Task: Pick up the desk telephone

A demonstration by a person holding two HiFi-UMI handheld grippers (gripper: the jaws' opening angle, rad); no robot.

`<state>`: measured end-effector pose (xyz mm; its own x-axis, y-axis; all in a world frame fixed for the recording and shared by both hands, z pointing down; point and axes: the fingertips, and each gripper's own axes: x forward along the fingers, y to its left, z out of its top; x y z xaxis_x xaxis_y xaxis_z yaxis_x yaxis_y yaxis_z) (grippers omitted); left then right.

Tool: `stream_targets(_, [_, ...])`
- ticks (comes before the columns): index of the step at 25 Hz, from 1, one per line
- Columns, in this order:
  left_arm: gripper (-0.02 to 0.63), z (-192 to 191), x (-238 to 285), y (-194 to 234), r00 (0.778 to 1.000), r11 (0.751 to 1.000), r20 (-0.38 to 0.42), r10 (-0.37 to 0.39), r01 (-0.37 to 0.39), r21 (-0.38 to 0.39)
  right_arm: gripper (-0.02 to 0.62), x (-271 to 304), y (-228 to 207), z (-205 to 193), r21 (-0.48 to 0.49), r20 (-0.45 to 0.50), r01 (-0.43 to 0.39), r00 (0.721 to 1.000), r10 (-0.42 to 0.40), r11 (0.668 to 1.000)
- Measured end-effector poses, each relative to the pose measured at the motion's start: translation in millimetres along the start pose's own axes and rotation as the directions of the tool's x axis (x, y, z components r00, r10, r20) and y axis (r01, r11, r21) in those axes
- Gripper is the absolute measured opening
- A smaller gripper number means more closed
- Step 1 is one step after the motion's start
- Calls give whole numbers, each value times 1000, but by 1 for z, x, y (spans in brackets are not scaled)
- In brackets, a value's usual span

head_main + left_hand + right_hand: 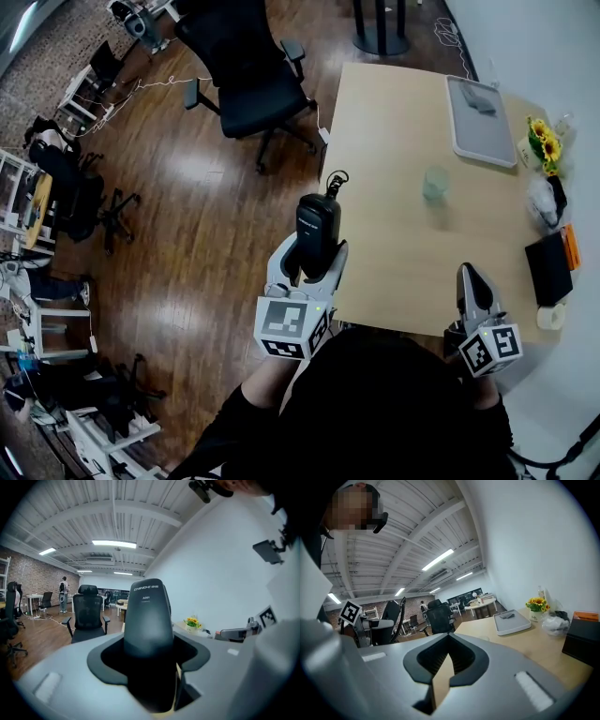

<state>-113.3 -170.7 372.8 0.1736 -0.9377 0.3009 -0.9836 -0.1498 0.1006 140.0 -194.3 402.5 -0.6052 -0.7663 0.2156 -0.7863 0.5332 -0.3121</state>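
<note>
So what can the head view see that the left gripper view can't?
Only the head view: the glass and grey tray on the table, from above. Only the left gripper view: ceiling lights and the white print on the telephone. Both: that black telephone clamped in the left tongs, the sunflowers and a black office chair.

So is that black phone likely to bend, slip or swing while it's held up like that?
The phone looks like a rigid plastic shell, so it probably won't flex. The left hand-held gripper grips it near one end, so it might pivot if jolted. The thin cord at its far end looks floppy and could snag.
</note>
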Motion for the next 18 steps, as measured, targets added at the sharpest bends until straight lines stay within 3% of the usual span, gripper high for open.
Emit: stream_targets(18, [262,0,0,6,1000,1000,-3,3,-3,-5,0,2,9,4,-14,14,-24,1000,24,1000])
